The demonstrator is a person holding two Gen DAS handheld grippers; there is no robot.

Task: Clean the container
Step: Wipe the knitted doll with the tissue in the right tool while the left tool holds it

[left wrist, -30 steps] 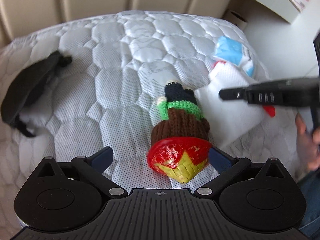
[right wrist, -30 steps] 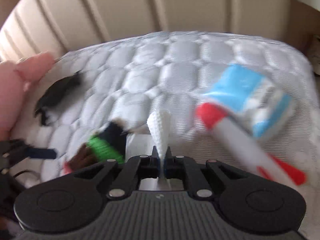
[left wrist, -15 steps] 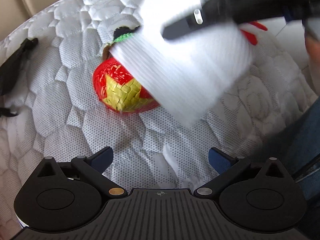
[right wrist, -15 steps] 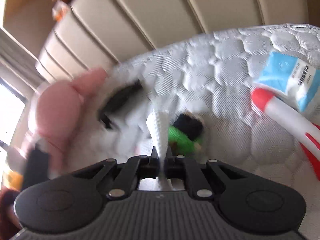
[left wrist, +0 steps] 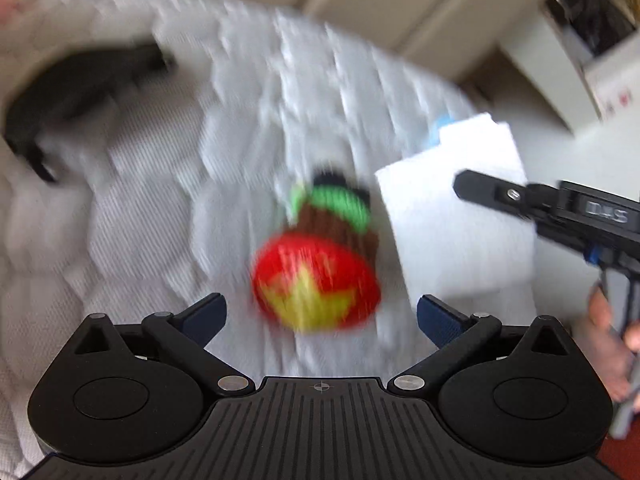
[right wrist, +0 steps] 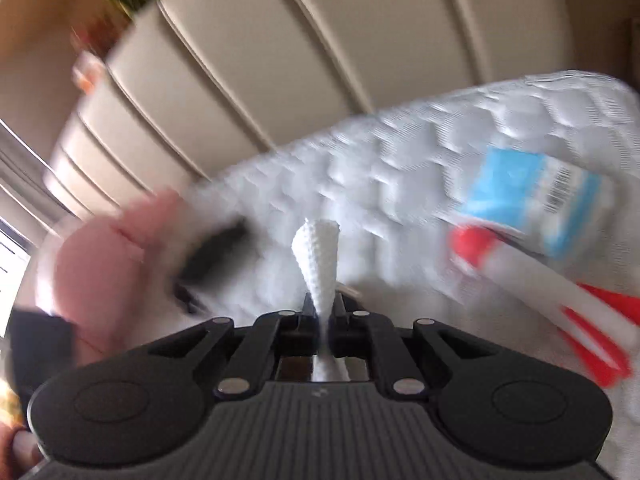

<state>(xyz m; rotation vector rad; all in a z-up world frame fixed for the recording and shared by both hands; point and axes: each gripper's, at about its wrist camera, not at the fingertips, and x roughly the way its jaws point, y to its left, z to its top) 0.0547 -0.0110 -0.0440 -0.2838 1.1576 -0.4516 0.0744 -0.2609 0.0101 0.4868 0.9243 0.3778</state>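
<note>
My right gripper (right wrist: pixel 322 312) is clenched on a white paper towel (left wrist: pixel 460 216), right of centre in the left view. My left gripper (left wrist: pixel 320 316) is spread wide, empty, above the red-and-yellow woven container (left wrist: pixel 316 284) (blurred, centre frame) on the quilted mattress (left wrist: pixel 160 200)

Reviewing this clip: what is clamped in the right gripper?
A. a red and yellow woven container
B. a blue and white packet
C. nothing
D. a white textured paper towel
D: the right gripper is shut on the white textured paper towel, which hangs as a sheet in the left wrist view.
</note>
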